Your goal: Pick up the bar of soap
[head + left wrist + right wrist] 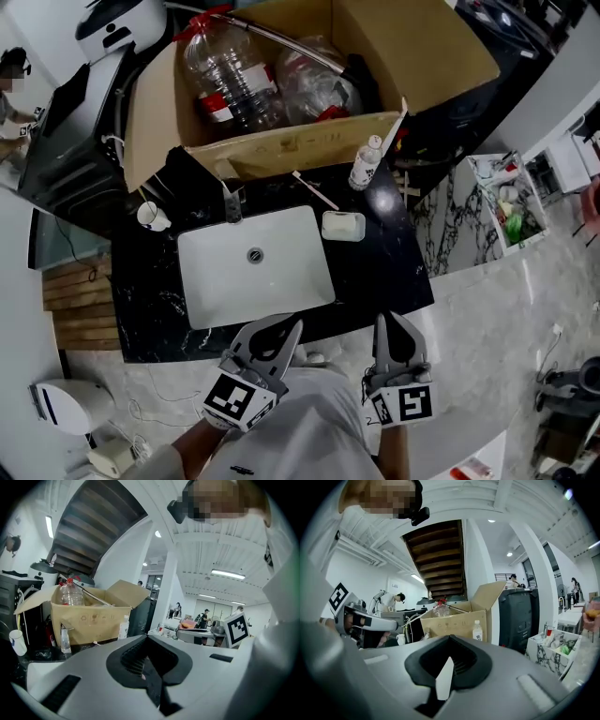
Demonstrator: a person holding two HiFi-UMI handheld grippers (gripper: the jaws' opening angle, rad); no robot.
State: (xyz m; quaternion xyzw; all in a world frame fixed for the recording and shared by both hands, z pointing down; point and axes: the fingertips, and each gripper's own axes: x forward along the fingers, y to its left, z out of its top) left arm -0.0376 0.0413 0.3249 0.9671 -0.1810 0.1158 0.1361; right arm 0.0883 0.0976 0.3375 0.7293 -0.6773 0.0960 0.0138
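Head view: we hold the left gripper [292, 327] and right gripper [387, 321] at lower centre, both with jaws pressed together and empty; the soap [343, 225] lies mid-frame on the counter [384, 267], just right of the sink [216, 281].

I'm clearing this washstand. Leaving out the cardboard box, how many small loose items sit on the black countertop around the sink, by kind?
bar of soap: 1
small white bottle: 1
thin white stick: 1
white cup: 1
Total: 4
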